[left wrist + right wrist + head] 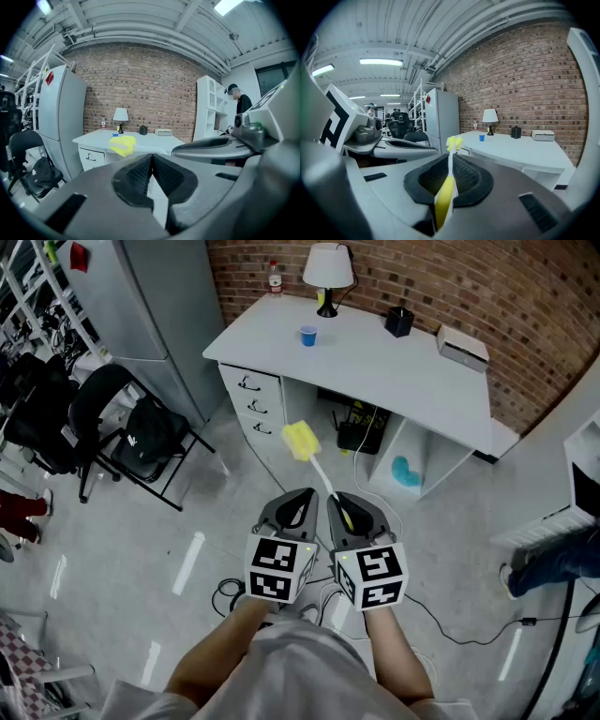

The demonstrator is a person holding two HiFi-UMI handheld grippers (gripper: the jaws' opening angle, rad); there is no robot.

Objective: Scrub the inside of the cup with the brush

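- The scrubbing is not yet under way, as far as I can judge: the cup [308, 335] is standing on the desk [403, 381], well ahead of both tongs, with nothing touching it.
- One step is looking done: the brush [314, 463] is already being gripped, so no pick-up is needed for it.
- What is left, by my reading, is nearly the whole job: getting up to the desk, steadying or taking the cup, putting the brush head inside it and working it round the inner wall.
- The left tongs [300, 497] are sitting fully closed, pad pressing on pad, and are holding nothing. They are pointing slightly downward towards the desk and riding just beside the right tongs.
- The right tongs [339, 501] are clamping the brush by its handle, which is lying between the two pads. They are closed only as far as the handle allows.
- The white shaft is running out ahead of the right tongs, and the yellow head is hanging in the air well past the tips. It is leaning leftwards across the front of the left tongs, above the floor [187, 521] and well short of the cup.
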